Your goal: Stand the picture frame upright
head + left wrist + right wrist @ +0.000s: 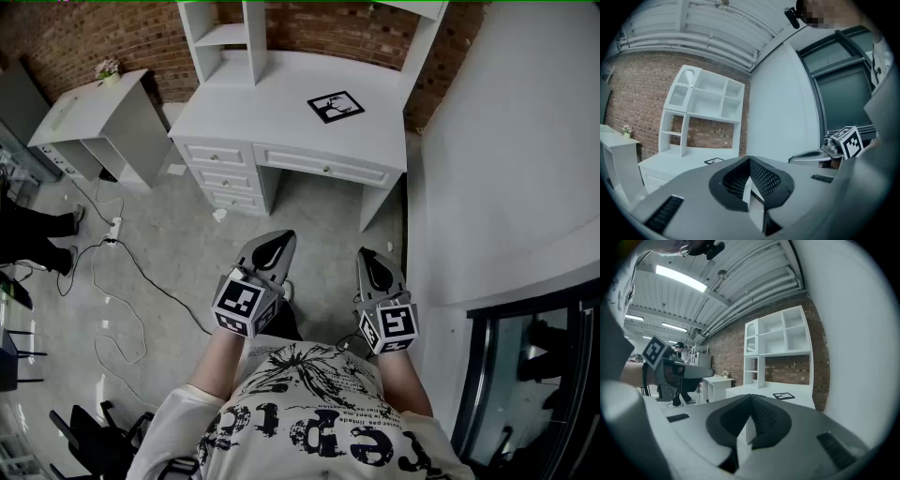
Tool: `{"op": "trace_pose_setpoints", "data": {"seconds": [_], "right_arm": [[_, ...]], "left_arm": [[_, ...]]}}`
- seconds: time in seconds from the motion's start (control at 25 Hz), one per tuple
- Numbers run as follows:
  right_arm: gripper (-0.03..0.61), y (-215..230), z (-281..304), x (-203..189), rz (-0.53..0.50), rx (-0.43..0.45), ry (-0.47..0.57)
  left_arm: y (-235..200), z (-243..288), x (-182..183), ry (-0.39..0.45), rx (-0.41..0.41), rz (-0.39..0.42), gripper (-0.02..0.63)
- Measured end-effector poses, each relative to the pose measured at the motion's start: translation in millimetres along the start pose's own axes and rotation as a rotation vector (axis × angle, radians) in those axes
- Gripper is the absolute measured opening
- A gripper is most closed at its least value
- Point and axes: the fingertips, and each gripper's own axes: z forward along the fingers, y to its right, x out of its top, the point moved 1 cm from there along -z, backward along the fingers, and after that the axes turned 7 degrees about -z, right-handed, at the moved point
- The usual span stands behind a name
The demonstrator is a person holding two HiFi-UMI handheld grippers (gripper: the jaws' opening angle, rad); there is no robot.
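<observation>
Left gripper (278,242) closed; picture frame (336,106) lies flat, askew.

Even, cool indoor light, ceiling strip lamps (680,278) glaring, fisheye-bent dark corners, perhaps slightly soft close up

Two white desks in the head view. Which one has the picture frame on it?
The bigger desk with drawers and a shelf unit: the picture frame lies flat on its right side. The small table at left holds flowers, no frame.
</observation>
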Motion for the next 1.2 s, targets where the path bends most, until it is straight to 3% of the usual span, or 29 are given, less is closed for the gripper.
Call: {"op": "trace_pose_setpoints", "data": {"seconds": [0.24,0.72,1.2], "right_arm": [[0.0,3,1,-1,-0.022,-0.002,-0.002],[0.001,20,40,-18,0.065,-0.034,-0.086],[0.002,58,154,-13,0.071,-0.129,-0.163]], "left_arm": [[-3,4,-5,-0.01,0.013,-0.026,0.012],[-28,36,-21,-0.071,-0.001,-0.092,0.012],[-136,111,-1,-0.08,-0.002,-0.12,0.012]]}}
